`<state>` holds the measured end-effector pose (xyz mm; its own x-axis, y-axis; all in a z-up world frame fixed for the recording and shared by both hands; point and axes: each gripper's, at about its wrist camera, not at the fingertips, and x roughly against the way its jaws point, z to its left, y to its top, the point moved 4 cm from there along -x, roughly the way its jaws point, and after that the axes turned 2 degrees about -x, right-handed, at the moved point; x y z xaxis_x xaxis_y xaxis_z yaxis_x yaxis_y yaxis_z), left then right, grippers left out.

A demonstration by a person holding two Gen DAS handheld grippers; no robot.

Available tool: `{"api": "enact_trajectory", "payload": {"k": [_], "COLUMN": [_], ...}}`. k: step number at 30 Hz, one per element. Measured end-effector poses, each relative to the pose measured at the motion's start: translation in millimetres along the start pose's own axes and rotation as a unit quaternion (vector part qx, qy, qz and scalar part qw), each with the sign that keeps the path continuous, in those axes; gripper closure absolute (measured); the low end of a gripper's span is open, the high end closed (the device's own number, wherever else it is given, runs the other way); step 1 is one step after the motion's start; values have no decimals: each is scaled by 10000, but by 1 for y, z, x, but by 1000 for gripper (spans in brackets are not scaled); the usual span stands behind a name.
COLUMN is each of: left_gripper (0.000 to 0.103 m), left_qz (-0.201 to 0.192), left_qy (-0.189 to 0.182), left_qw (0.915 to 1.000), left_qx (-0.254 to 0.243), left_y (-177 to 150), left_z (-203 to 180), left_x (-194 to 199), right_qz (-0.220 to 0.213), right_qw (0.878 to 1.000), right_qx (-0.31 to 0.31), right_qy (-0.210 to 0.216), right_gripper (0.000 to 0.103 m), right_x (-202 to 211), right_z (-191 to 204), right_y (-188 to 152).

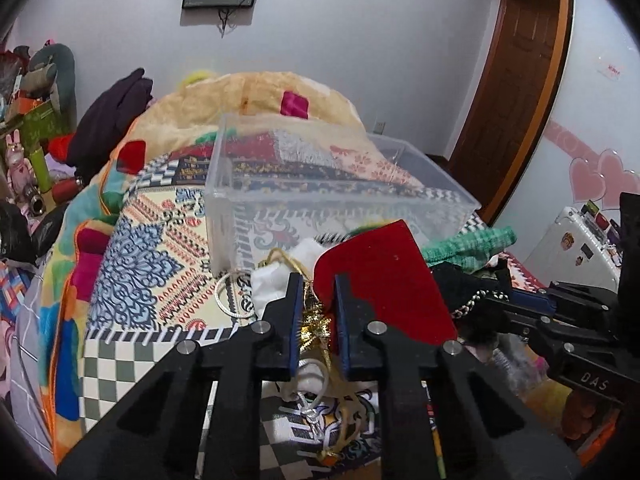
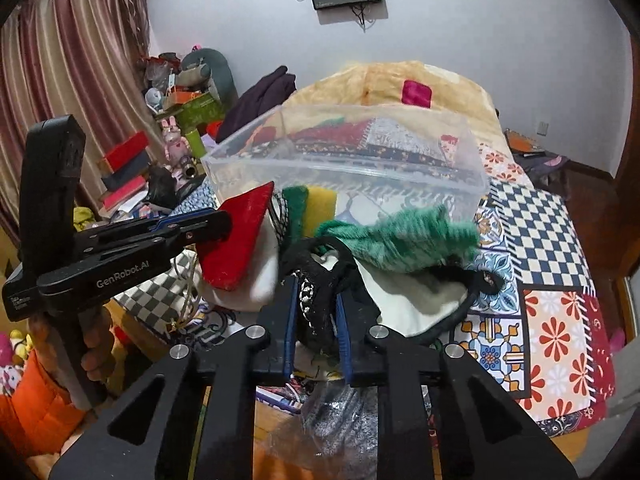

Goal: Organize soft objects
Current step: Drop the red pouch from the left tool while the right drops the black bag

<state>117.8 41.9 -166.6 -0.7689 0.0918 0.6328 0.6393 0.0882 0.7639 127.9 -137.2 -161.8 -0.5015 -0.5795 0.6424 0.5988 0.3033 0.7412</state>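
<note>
Bedding in loud patchwork prints carries a clear rectangular plastic bin, with a jumble of soft things heaped just in front of it. The left gripper is clamped on the edge of a flat red felt piece, lifting it beside the bin. The right gripper is closed narrowly on a black knitted strap of a white cloth bag; a green knitted item lies on top.

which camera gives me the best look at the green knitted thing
The right wrist view: the green knitted piece lies unobstructed near centre, draped over the black-and-white fabric held by the right claw. The left wrist view shows only part of it, behind the red pouch.
</note>
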Motion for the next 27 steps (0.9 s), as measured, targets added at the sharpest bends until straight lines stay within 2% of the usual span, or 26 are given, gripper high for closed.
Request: {"api": "enact_trajectory", "payload": {"k": [7, 16, 23, 27], "left_gripper": [89, 89, 89, 89], "left_qz": [-418, -852, -1186, -1205], "left_qy": [26, 105, 188, 287], "left_qw": [9990, 9963, 9927, 9923], "left_qx": [-152, 38, 87, 42], "left_y": [14, 36, 63, 81], "left_z": [-5, 2, 5, 9], "left_x": [38, 70, 77, 66], "right_qz": [-337, -759, -1198, -1360], "right_qw": [9994, 9964, 9922, 9902], "right_qx": [15, 126, 214, 276], "right_qy": [109, 346, 265, 169], "right_gripper": [90, 90, 90, 90], "right_x": [20, 41, 54, 56], "right_z": [7, 20, 24, 23], "right_y": [13, 41, 76, 95]}}
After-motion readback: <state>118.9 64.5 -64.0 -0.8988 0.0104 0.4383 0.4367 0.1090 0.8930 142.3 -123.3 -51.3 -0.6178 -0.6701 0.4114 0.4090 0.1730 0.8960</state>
